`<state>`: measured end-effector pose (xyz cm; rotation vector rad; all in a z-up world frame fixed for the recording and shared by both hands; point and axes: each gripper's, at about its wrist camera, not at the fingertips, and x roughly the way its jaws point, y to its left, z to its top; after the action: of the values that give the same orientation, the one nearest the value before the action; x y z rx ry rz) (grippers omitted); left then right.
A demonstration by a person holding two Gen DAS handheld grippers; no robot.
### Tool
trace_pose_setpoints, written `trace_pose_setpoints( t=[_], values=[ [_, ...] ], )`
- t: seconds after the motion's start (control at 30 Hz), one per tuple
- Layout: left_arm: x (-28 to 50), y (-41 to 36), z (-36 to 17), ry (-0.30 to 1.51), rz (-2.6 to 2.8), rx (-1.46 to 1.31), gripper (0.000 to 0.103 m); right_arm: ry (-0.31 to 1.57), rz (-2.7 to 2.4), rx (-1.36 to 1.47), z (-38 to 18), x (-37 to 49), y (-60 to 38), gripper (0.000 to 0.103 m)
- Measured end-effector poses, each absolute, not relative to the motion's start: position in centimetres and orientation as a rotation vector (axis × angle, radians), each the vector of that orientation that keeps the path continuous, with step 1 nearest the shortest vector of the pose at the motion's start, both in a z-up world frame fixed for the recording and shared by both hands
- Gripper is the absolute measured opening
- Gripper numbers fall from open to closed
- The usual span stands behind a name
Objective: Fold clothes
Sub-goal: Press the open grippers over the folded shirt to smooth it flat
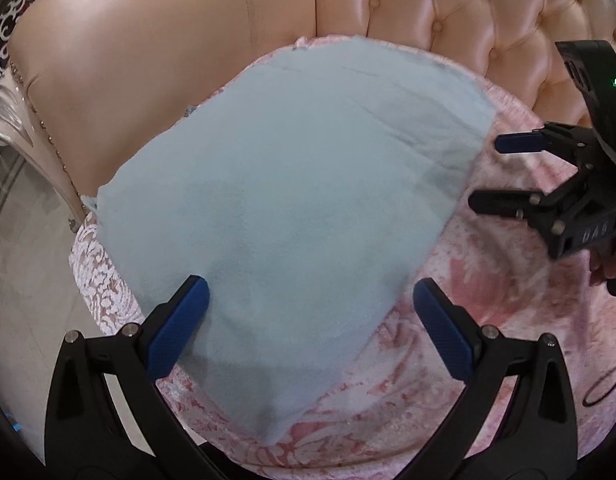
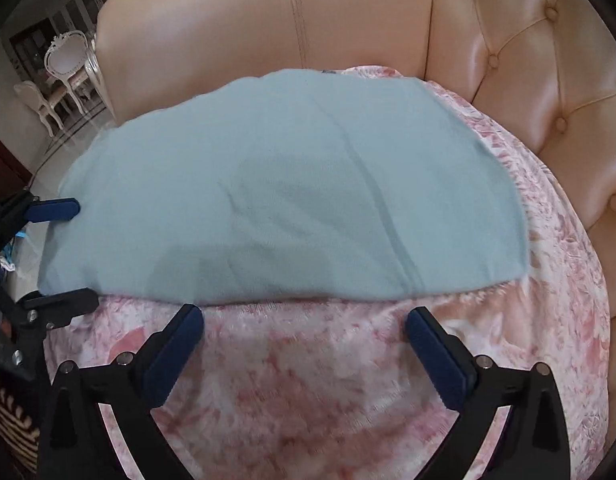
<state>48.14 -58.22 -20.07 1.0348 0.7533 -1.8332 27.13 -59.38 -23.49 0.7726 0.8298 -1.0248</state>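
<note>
A pale blue folded cloth lies flat on a pink patterned cover over a sofa seat; it also shows in the right wrist view. My left gripper is open and empty, its jaws straddling the cloth's near corner. My right gripper is open and empty, just short of the cloth's near edge, over the pink cover. The right gripper shows open at the cloth's right edge in the left wrist view. The left gripper shows open at the cloth's left edge in the right wrist view.
The peach leather sofa arm and tufted backrest surround the seat. The tiled floor lies to the left. White dining chairs stand far off. A woven striped basket sits low left.
</note>
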Motion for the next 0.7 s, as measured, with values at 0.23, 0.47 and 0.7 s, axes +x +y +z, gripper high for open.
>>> trace_pose_setpoints(
  t=[0.23,0.47,0.7],
  values=[
    [50.4,-62.3,-16.2,0.815,-1.853,0.848,0.102,0.61,-1.051,0.781,-19.8,24.3,-66.1,0.103],
    [51.4,-69.0,-20.3,0.981,-1.792,0.859,0.102,0.662,-0.975,0.906,-23.4,23.6,-72.9,0.103],
    [53.4,-68.6,-18.9,0.962,-1.819,0.76,0.102,0.686,-1.013,0.909,-24.1,21.2,-74.5,0.103]
  ],
)
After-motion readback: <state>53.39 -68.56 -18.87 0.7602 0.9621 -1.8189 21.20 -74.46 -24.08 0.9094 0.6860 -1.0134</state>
